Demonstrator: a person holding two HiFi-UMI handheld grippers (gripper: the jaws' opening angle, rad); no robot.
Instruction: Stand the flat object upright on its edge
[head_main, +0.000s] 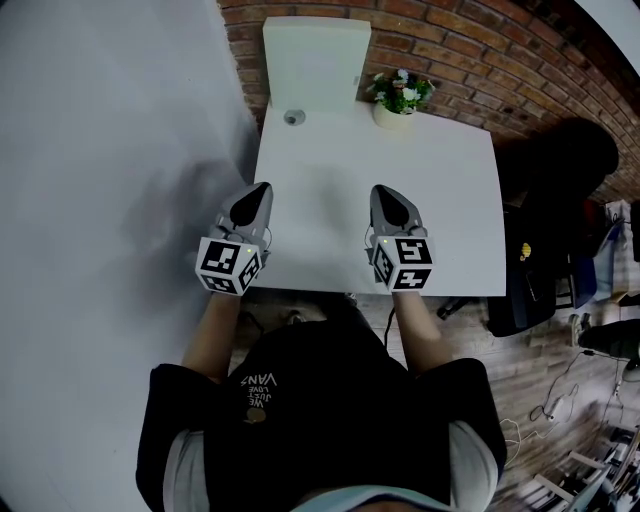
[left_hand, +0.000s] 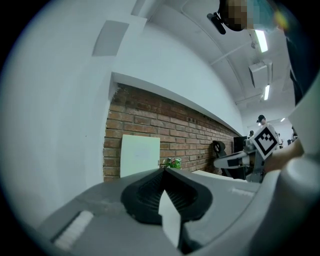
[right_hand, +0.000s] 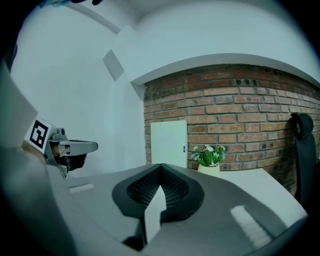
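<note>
The flat object is a pale, square panel (head_main: 313, 62) that stands upright against the brick wall at the far end of the white table (head_main: 450, 200). It also shows in the left gripper view (left_hand: 140, 155) and the right gripper view (right_hand: 169, 143). My left gripper (head_main: 262, 187) hovers over the table's near left part, jaws shut with nothing between them (left_hand: 164, 170). My right gripper (head_main: 382, 190) is level with it over the near middle, also shut and empty (right_hand: 161, 165). Both point toward the panel, well short of it.
A small potted plant (head_main: 400, 95) stands at the table's far edge, right of the panel. A small round grey thing (head_main: 291, 117) lies in front of the panel. A black chair (head_main: 560, 170) and bags (head_main: 525, 290) crowd the table's right side. A pale wall runs along the left.
</note>
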